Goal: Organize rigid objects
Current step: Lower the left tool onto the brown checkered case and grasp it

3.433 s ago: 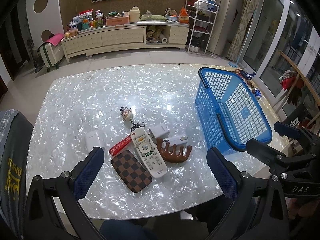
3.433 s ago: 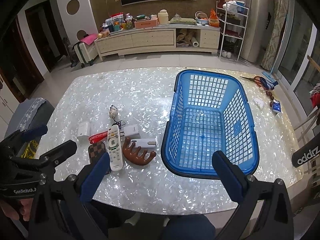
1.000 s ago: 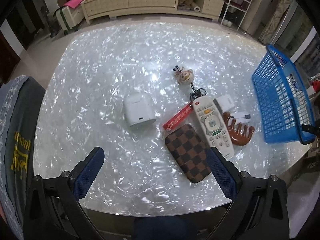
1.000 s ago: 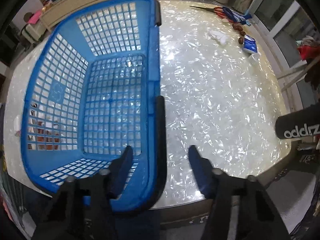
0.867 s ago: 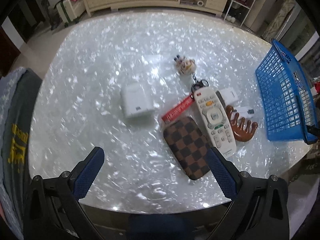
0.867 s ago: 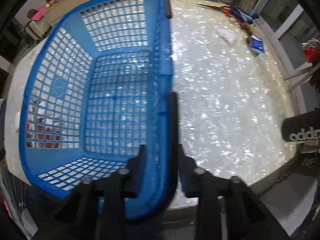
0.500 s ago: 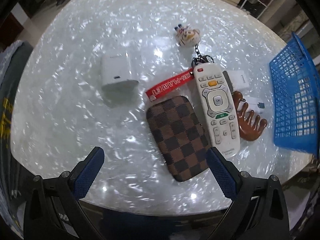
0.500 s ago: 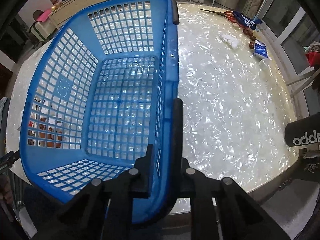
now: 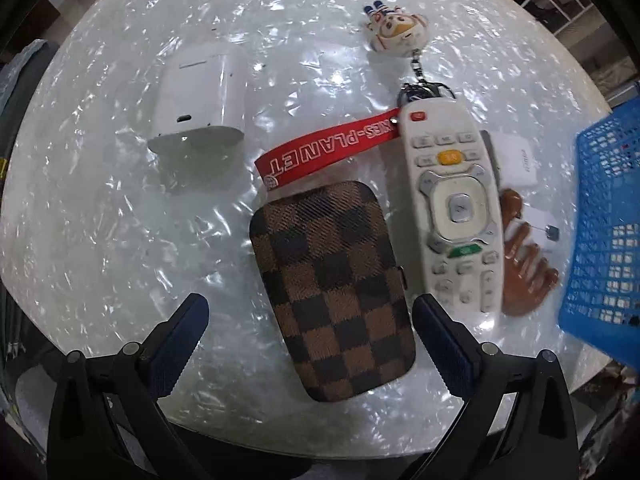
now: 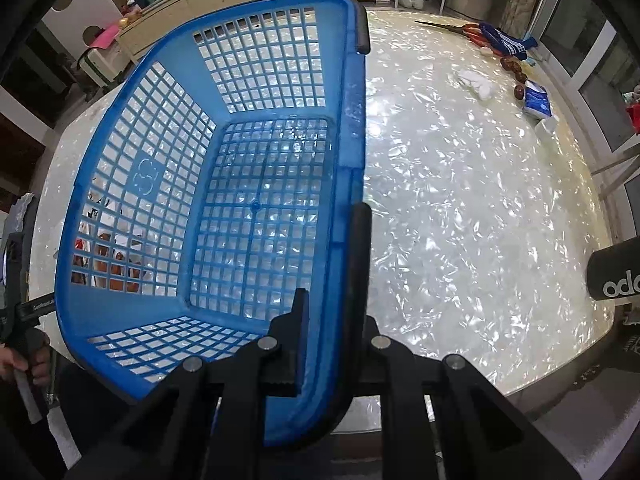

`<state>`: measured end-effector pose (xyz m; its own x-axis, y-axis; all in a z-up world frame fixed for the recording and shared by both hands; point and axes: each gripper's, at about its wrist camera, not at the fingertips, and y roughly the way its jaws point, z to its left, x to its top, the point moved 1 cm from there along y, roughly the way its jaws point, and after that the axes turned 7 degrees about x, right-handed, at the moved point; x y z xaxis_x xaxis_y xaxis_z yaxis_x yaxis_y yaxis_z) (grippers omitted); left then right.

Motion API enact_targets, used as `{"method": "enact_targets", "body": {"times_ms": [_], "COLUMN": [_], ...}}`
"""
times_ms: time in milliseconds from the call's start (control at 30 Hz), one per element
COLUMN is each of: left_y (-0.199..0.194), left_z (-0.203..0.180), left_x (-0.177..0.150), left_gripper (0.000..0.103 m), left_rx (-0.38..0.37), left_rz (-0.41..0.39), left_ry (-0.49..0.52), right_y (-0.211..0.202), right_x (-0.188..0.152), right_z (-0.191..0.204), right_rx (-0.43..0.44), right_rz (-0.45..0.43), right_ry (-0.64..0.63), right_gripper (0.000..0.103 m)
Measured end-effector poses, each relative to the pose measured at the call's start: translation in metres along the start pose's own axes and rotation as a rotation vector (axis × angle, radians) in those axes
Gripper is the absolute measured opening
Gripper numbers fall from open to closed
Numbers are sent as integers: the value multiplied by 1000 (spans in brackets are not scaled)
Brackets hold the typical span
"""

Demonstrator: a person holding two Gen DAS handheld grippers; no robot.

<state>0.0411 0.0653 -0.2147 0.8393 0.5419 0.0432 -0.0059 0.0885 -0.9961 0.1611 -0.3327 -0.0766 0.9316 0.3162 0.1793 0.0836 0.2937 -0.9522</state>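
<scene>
In the left wrist view my left gripper (image 9: 310, 332) is open, its fingers either side of the near end of a brown checkered case (image 9: 332, 288) lying on the table. Beside the case lie a white remote (image 9: 456, 208), a red strap (image 9: 328, 152) on a keychain with a small figure (image 9: 398, 28), a brown wooden comb (image 9: 524, 268), a white box (image 9: 200, 92) and small white items (image 9: 518, 160). In the right wrist view my right gripper (image 10: 332, 312) is shut on the near right rim of the empty blue basket (image 10: 160, 168), which looks tilted.
The basket's corner (image 9: 608, 216) shows at the right edge of the left wrist view. On the shiny table's far right lie scissors (image 10: 460, 30), a blue packet (image 10: 538, 100), a white wad (image 10: 476, 82) and dark round things (image 10: 516, 72). A black cylinder (image 10: 616, 276) juts in at right.
My left gripper has come down and forward over the checkered case. My right gripper has closed on the basket rim and the basket has tipped and shifted left toward the objects.
</scene>
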Motion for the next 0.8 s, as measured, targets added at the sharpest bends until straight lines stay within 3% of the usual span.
{"method": "enact_targets", "body": {"times_ms": [100,300,533,733,800], "left_y": [9,10,7,13,10], "left_z": [-4,-12,-10,-16,-17], "left_x": [4,12,26,15,8], "left_gripper": [102,103,103,101,94], "left_rx": [6,32,26,24,21], "left_rz": [31,13,23,-41,-65], "left_ry": [-27,-43,7,31,47], "right_y": [0,-1,1,2,2], "right_x": [0,-1,-5,-4,-5], "right_z": [-2,-2,12,11,10], "right_rx": [10,17,47,57,58], "right_rz": [-1,-4,2,4,6], "right_ry": [0,-8,-56,-63,-66], "right_gripper": [13,13,13,13,13]}}
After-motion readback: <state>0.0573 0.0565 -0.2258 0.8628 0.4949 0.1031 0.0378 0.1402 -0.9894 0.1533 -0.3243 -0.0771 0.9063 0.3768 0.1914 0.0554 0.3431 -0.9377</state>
